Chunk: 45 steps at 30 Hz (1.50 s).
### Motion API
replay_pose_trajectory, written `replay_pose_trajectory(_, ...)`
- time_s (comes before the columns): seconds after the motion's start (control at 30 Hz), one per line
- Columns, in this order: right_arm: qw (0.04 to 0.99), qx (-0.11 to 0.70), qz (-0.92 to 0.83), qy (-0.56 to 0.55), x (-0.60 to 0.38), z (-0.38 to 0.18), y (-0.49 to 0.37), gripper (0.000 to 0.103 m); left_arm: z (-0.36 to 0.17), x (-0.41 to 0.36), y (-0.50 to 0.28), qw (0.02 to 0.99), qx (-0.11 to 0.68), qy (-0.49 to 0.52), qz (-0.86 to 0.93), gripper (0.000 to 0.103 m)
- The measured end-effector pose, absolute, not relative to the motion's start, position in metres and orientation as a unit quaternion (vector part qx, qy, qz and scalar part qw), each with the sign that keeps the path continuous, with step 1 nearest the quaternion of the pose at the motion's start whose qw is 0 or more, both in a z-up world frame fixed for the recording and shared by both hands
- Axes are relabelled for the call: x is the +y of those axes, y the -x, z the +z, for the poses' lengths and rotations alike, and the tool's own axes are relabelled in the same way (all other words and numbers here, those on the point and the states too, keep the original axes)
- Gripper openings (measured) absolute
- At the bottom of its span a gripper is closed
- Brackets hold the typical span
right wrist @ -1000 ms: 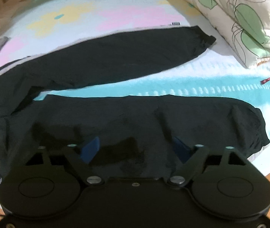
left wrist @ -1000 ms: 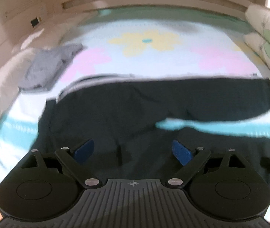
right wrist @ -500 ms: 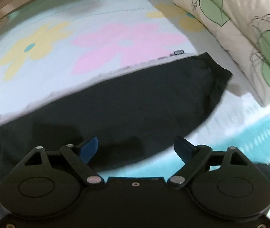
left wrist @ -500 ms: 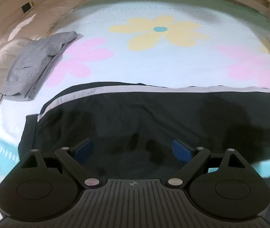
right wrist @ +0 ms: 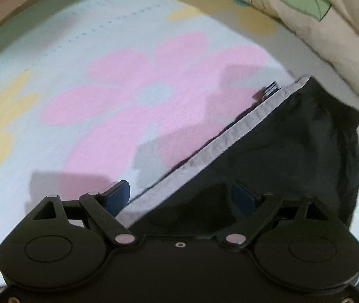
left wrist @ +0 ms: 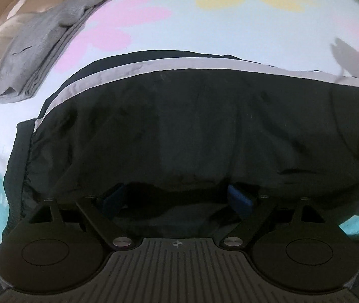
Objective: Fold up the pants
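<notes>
Left gripper [left wrist: 176, 198]: jaws spread wide, nothing clamped. Both blue pads [left wrist: 240, 198] sit low over the black pants [left wrist: 192, 131], and a hump of fabric rises just ahead of the tips and partly hides the left pad. Can't tell if the pads touch the cloth. It points steeply down at the pants.

Right gripper [right wrist: 179, 195]: jaws also wide, holding nothing; they have just been opening. The pants' edge runs diagonally between the fingers. The left pad [right wrist: 117, 195] is over bare bedspread [right wrist: 83, 58] just beside the pants; the right pad is over black fabric.

Pants as landmark: they lie flat on the bedspread, dark with a grey stripe [left wrist: 154, 67] along the far edge. In the left view they fill the middle from side to side, gathered waistband end at the left. In the right view a leg end with its cuff [right wrist: 340, 136] points toward upper right, and a small label [right wrist: 270, 89] sticks out at the stripe's far end.

Beyond the pants' far edge: pink and yellow flower prints on the bedspread. Far left of the pants, apart from them: a folded grey garment [left wrist: 43, 48]. Just past the cuff: a cream quilt [right wrist: 305, 12] with green leaf print, rolled up. Teal bedspread bands show on the near side of the pants in both views.
</notes>
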State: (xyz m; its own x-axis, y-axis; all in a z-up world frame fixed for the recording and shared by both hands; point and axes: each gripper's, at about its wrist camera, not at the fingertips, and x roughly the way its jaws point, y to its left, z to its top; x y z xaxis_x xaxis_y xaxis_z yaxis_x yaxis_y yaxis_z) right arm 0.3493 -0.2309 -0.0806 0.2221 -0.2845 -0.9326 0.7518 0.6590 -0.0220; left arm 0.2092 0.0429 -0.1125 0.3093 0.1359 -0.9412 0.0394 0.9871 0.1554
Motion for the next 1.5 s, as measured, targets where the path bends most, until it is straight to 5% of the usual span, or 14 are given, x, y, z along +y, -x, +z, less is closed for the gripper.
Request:
replay_pose_trajectory(0.1, 0.733, 0.533, -0.359, -0.22, -0.233, -0.094, -0.354, 0.086, -0.107, 0.042, -0.209, 0.812, 0.578, -0.082, 0.023, 0.087)
replay_pose_trajectory(0.17, 0.738, 0.532, -0.36, -0.209, -0.229, -0.092, -0.352, 0.074, -0.103, 0.042, -0.21, 0.812, 0.578, -0.074, 0.024, 0.085)
replay_pose_trajectory(0.23, 0.745, 0.531, -0.349, -0.204, -0.225, -0.087, -0.345, 0.042, -0.101, 0.044, -0.216, 0.817, 0.574, -0.061, 0.023, 0.083)
replay_pose_trajectory(0.33, 0.74, 0.547, -0.327, -0.215, -0.223, -0.079, -0.334, 0.015, -0.091, 0.049, -0.223, 0.826, 0.563, -0.031, 0.017, 0.083)
replay_pose_trajectory(0.67, 0.761, 0.523, -0.261, -0.28, -0.238, -0.068, -0.248, 0.014, -0.058, 0.056, -0.283, 0.82, 0.563, 0.097, 0.006, 0.083)
replay_pose_trajectory(1.4, 0.777, 0.515, -0.227, -0.28, -0.246, -0.078, -0.223, 0.013, -0.106, 0.055, -0.347, 0.776, 0.591, 0.189, 0.113, 0.083)
replay_pose_trajectory(1.47, 0.779, 0.514, -0.226, -0.279, -0.246, -0.077, -0.222, 0.013, -0.116, 0.05, -0.352, 0.765, 0.611, 0.168, 0.116, 0.059)
replay_pose_trajectory(1.5, 0.78, 0.514, -0.224, -0.278, -0.247, -0.077, -0.221, 0.013, -0.121, 0.049, -0.354, 0.758, 0.623, 0.152, 0.123, 0.028)
